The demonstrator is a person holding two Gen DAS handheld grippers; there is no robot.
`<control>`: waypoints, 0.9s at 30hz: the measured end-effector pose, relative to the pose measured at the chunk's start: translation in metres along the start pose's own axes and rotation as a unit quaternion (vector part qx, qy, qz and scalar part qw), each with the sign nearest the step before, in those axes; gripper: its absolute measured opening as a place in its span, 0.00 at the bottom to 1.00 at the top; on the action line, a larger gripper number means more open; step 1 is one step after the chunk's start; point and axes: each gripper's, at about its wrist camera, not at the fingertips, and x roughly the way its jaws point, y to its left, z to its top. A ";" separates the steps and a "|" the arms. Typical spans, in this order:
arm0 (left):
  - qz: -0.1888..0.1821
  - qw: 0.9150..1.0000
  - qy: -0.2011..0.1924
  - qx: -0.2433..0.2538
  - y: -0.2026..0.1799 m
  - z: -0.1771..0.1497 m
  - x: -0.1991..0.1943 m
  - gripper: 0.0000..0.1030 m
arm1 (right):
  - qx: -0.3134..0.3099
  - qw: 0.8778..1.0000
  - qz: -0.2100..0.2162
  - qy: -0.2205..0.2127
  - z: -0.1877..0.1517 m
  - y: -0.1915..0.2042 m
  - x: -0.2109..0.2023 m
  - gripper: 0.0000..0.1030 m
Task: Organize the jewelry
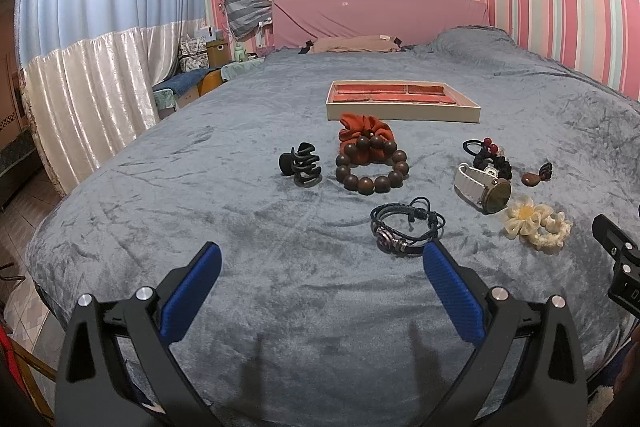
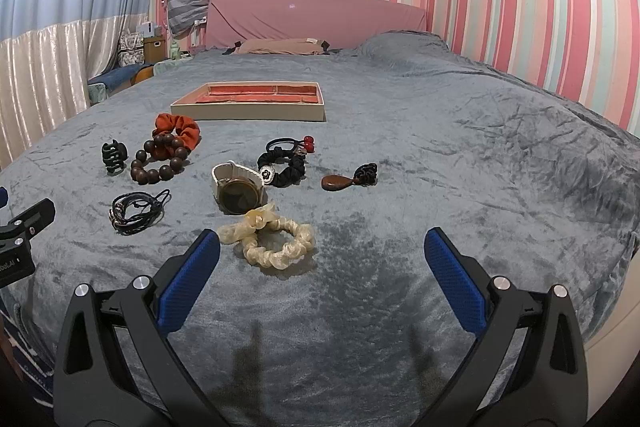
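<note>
Right wrist view: both tools, right tool (image 2: 322, 251) and left tool (image 1: 322, 263), spread apart, empty. On bed (image 2: 460, 155): one tray (image 2: 256, 113), one watch (image 2: 238, 189), three scrunchies, two bracelets.

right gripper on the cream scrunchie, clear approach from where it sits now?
Probably yes. The right gripper is open and empty, and the cream scrunchie lies on the blanket just ahead, toward its left finger. Nothing lies on top; the watch sits close behind, so overshooting could nudge it.
</note>
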 end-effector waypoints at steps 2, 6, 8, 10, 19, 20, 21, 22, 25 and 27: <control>0.000 1.000 0.001 -0.001 0.002 0.000 0.000 0.96 | 0.000 1.000 0.000 0.001 0.000 0.000 0.000 0.96; 0.000 1.000 0.002 -0.001 0.002 -0.001 0.000 0.96 | 0.001 1.000 0.000 0.002 -0.003 0.000 0.002 0.96; 0.000 1.000 0.001 -0.001 0.002 -0.001 0.000 0.96 | 0.001 1.000 0.000 0.002 -0.003 0.000 0.002 0.96; -0.001 1.000 0.003 0.000 0.002 -0.001 0.001 0.96 | 0.001 1.000 0.000 0.002 -0.003 0.000 0.002 0.96; -0.007 1.000 0.007 0.006 -0.002 -0.002 0.005 0.96 | 0.002 1.000 0.001 0.005 -0.005 0.000 0.007 0.96; -0.008 1.000 0.007 0.006 -0.002 -0.002 0.005 0.96 | 0.002 1.000 0.001 0.006 -0.005 0.000 0.007 0.96; -0.008 1.000 0.008 0.006 -0.002 -0.002 0.005 0.96 | 0.002 1.000 0.001 0.006 -0.006 0.000 0.008 0.96; -0.007 1.000 0.010 0.006 -0.002 -0.002 0.006 0.96 | 0.001 1.000 0.001 0.007 -0.006 0.000 0.009 0.96; -0.008 1.000 0.014 0.005 -0.004 0.000 0.011 0.96 | 0.002 1.000 0.001 0.011 -0.007 0.000 0.013 0.96; -0.008 1.000 0.015 0.006 -0.004 0.000 0.013 0.96 | 0.002 1.000 0.000 0.013 -0.006 0.000 0.017 0.96</control>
